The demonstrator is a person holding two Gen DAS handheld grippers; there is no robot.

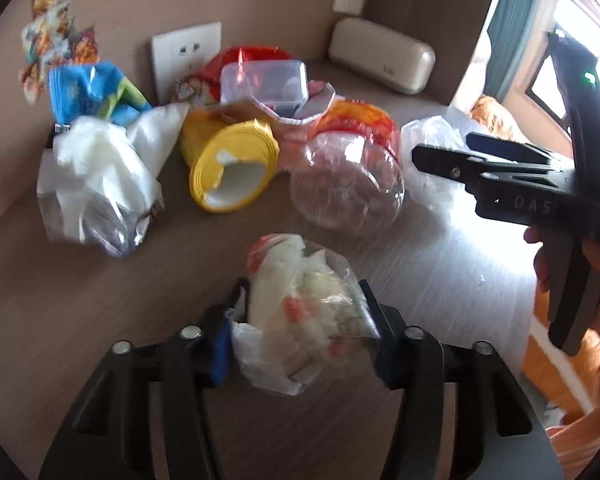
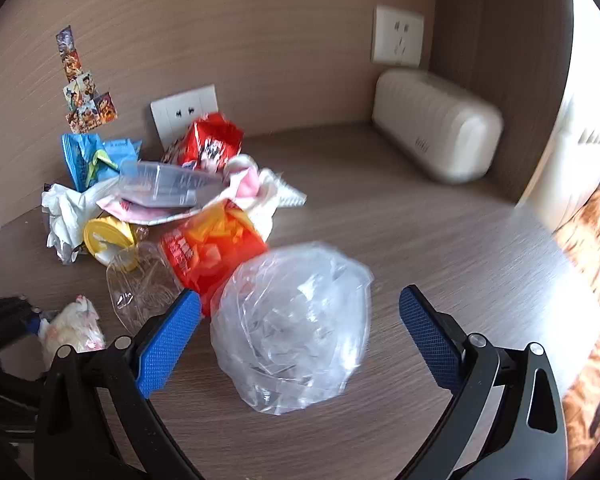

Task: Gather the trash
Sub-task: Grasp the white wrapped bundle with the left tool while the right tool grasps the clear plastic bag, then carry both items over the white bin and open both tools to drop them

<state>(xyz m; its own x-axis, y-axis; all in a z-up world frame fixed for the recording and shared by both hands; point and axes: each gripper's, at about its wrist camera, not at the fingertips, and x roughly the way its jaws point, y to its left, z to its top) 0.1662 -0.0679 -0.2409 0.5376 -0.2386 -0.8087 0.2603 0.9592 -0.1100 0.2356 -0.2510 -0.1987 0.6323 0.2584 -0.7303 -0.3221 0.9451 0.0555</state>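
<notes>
The left gripper [image 1: 304,320] is clamped on a small bag of white scraps [image 1: 300,312] near the worktop's [image 2: 420,220] front edge. The right gripper [image 2: 300,336] stands wide apart around a crumpled clear bag [image 2: 296,328], pads not touching it.

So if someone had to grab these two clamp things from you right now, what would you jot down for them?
Left gripper: jaws closed on a small bag of crumpled tissue, low over the table.
Right gripper: jaws wide open around a clear crumpled plastic bag, pads not touching it.
Still on the table: yellow cup on its side, clear bottle with orange label, white bag, blue wrapper, clear lidded box, red packet.
Done: one grab. Left: close right, bin everything; no bin in view.
</notes>
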